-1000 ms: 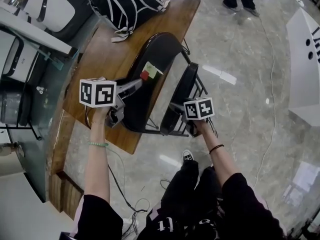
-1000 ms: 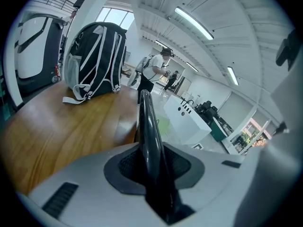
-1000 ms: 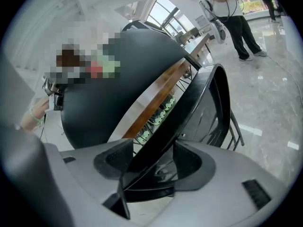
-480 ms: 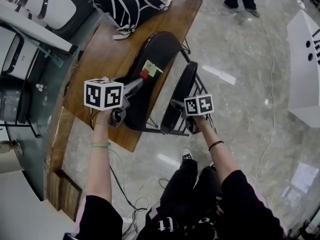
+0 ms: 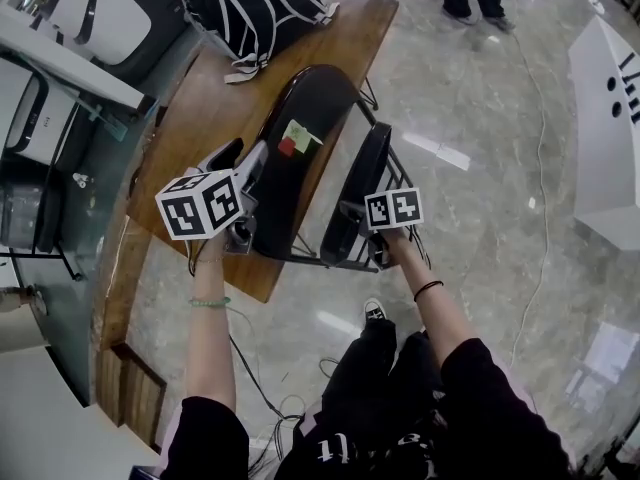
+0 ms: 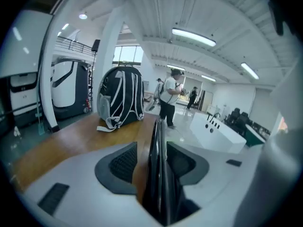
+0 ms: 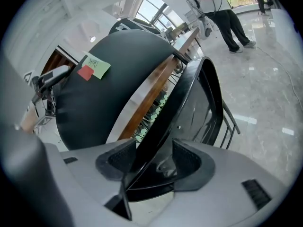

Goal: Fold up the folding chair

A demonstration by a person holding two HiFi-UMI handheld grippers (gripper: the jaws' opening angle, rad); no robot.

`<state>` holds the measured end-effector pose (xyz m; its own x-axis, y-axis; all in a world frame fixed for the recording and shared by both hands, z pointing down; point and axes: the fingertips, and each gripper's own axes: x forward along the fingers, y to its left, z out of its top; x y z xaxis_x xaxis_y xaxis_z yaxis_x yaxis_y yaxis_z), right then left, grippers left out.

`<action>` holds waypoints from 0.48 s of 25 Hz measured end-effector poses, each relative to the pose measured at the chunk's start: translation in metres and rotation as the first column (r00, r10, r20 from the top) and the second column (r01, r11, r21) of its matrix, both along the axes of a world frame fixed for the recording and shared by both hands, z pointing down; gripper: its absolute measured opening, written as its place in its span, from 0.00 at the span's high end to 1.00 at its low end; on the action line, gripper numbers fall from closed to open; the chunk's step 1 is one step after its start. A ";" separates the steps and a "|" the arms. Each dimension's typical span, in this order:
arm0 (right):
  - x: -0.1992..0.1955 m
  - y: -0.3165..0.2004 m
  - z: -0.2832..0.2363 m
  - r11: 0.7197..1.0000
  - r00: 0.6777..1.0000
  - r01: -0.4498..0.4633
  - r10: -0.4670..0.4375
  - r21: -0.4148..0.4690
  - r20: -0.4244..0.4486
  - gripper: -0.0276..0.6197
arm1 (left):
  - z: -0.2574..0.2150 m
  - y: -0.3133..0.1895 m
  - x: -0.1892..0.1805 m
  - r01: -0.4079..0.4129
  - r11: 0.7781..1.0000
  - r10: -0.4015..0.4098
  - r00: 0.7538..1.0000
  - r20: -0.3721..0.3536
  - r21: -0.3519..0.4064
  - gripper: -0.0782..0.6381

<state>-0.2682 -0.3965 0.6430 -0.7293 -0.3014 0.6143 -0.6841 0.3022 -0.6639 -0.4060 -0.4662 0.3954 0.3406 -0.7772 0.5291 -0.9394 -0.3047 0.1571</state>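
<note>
Left gripper (image 5: 240,160) turned and drew back since earlier frame. Jaws opening, released: edge of stickered panel (image 6: 158,174) between pads, not pinched. Folding chair (image 5: 305,118) stands on floor against worktop (image 5: 195,103) edge, panels nearly parallel. Judged stiff, fairly heavy, glossy and slippery, so best held by panel rims or frame tube. Right gripper (image 5: 350,213) clenched on second panel's rim (image 7: 161,122). Both forearms outstretched, grippers angled downward.

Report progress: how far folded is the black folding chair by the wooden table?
Done: the black folding chair's two panels stand tilted close together. In hand: right tongs clamp the narrower panel's rim; left tongs are opening around the sticky-noted panel's edge. Left: closing the gap between panels.
</note>
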 end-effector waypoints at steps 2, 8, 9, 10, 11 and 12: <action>0.004 0.003 -0.001 1.000 1.000 -0.019 0.019 -0.004 -0.003 0.61 | -0.021 -0.001 -0.005 0.017 0.999 -0.013 0.996 -0.090 0.038 0.64; 0.037 0.024 -0.025 0.985 0.984 -0.172 0.173 -0.018 0.046 0.61 | -0.054 0.015 -0.004 -0.046 0.996 0.052 0.996 -0.076 0.072 0.64; 0.041 0.027 -0.035 0.983 0.982 -0.181 0.181 -0.006 0.058 0.61 | -0.056 0.020 -0.001 -0.057 0.996 0.062 0.996 -0.063 0.069 0.64; 0.044 0.031 -0.045 0.983 0.981 -0.182 0.181 0.011 0.068 0.61 | -0.057 0.024 0.001 -0.066 0.996 0.070 0.996 -0.055 0.067 0.64; 0.046 0.034 -0.057 0.984 0.982 -0.177 0.174 0.032 0.076 0.61 | -0.058 0.029 0.004 -0.075 0.995 0.078 0.996 -0.053 0.065 0.64; 0.046 0.037 -0.070 0.985 0.984 -0.166 0.161 0.056 0.080 0.61 | -0.059 0.034 0.008 -0.084 0.995 0.087 0.995 -0.057 0.061 0.64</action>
